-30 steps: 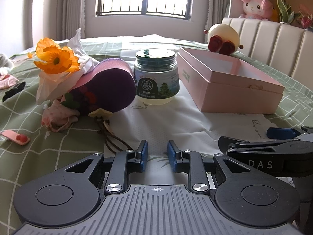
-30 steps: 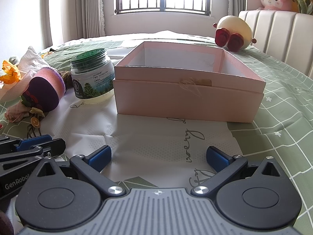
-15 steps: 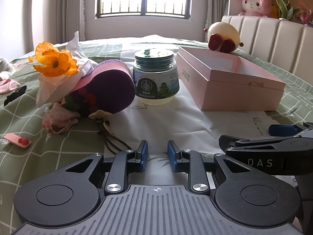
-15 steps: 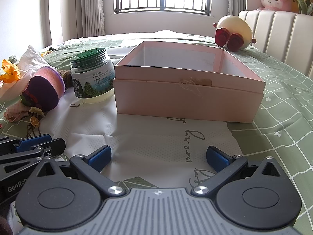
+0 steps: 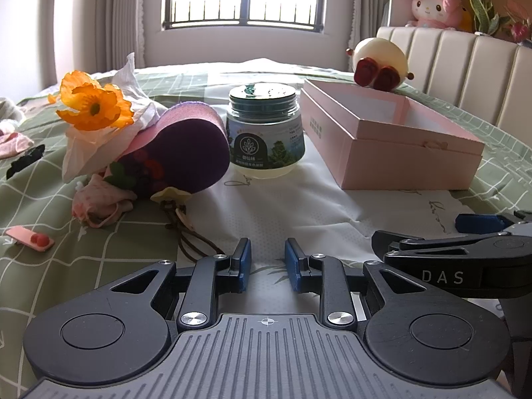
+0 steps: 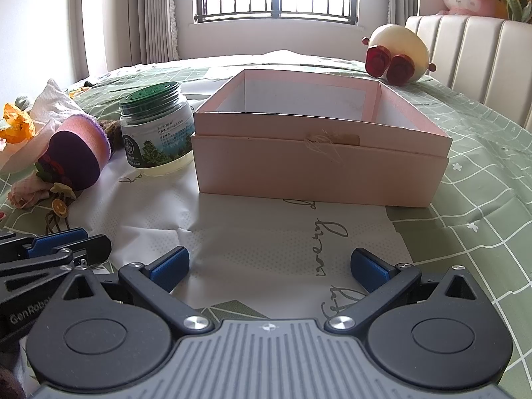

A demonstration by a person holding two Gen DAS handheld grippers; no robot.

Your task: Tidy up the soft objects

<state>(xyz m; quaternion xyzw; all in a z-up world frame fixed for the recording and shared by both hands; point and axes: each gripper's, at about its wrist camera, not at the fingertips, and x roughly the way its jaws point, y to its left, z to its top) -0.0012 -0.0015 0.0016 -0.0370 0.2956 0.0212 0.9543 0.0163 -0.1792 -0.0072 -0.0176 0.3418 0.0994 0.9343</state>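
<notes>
Judging from how things lie, nothing has yet been gathered into the pink box (image 6: 319, 169), which is seen empty straight ahead of the right gripper (image 6: 269, 266). That gripper is held wide open with nothing between its pads. The left gripper (image 5: 267, 264) is narrowed to a small gap, and nothing is held in it either. Ahead of it and to its left, the purple plush (image 5: 186, 153) is found lying beside the green-lidded jar (image 5: 266, 133), with the orange flower (image 5: 91, 106) and crumpled tissue against it. The plush is expected to be light and yielding; a grip across its rounded near end is advised, since the flower would be crushed easily.
</notes>
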